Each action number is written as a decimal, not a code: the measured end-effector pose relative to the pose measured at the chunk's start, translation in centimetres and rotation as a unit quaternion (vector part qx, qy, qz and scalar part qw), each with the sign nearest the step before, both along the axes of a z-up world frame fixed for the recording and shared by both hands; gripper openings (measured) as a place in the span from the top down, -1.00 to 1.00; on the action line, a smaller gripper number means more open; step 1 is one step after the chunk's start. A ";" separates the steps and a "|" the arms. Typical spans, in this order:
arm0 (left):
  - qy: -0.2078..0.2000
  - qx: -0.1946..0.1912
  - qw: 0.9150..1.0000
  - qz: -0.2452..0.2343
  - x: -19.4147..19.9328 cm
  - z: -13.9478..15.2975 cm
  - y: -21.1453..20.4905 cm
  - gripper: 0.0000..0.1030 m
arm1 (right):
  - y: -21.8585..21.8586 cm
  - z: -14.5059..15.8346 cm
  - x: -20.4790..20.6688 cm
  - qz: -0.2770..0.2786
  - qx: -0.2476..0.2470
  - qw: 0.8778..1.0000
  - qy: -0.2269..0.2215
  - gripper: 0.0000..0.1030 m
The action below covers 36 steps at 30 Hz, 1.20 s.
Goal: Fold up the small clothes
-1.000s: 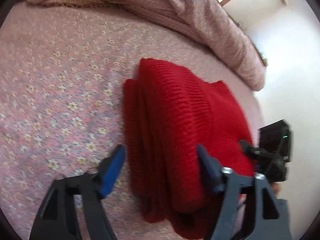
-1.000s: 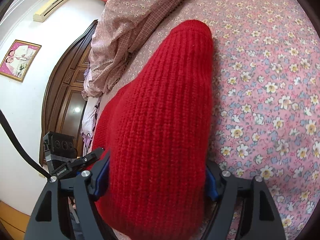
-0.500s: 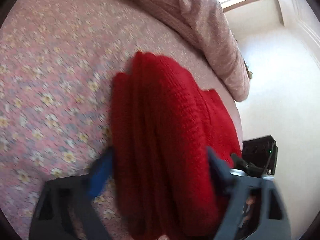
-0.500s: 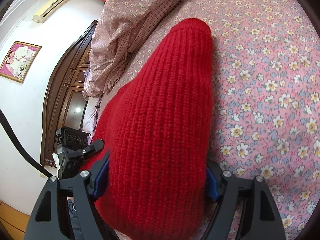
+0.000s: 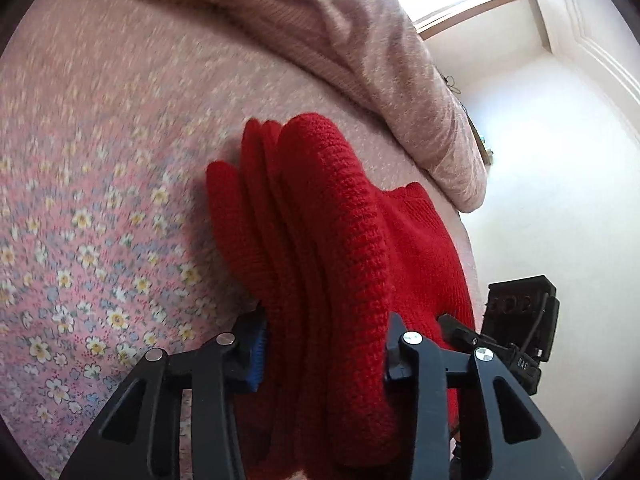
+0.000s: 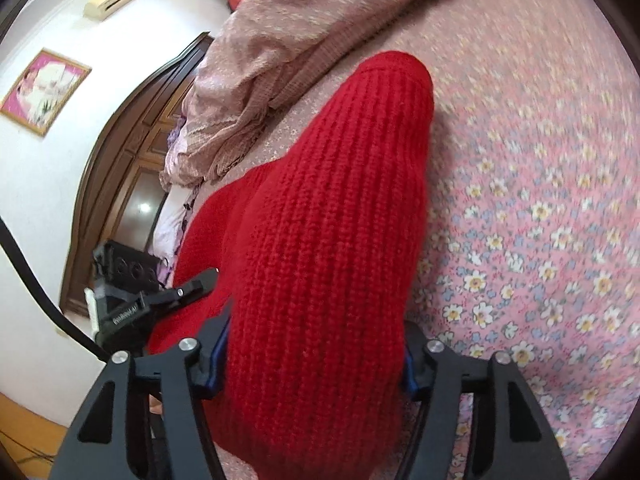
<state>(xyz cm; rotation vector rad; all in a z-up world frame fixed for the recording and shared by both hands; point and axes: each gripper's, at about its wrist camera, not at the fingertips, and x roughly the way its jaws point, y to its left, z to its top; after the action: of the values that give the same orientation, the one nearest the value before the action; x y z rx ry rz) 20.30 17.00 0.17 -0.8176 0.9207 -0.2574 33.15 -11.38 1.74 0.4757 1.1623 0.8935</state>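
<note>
While both sets of jaws are closing, each has the red knitted sweater (image 5: pixel 332 264) between its pads. At bottom centre of the left wrist view the left gripper (image 5: pixel 322 354) pinches a stack of several folded layers, its blue pad pressed into the knit on one side. At bottom centre of the right wrist view the right gripper (image 6: pixel 314 354) straddles a thick rounded roll of the same sweater (image 6: pixel 332 220), pads against both flanks. Each gripper shows at the outer edge of the other's view, so they hold neighbouring ends of one bundle. Beyond them the sweater runs up mid-frame over the pink floral bedsheet (image 5: pixel 92 216), its far end resting on it. Further back a dusty-pink quilt (image 5: pixel 320 24) lies heaped. Judgement: folding is well advanced, layers already stacked; what remains looks like a last fold or laying it flat and letting go.
</note>
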 end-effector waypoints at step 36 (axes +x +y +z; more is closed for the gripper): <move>-0.031 0.075 0.996 -0.040 12.2 0.8 -11.5 0.28 | -10.4 0.8 7.4 -0.108 -0.039 0.993 -0.011 -0.35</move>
<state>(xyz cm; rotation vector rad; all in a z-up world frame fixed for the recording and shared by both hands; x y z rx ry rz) 32.50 5.54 0.93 -0.6309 0.9049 -0.2787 40.50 -21.78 2.50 0.5147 1.0985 0.6629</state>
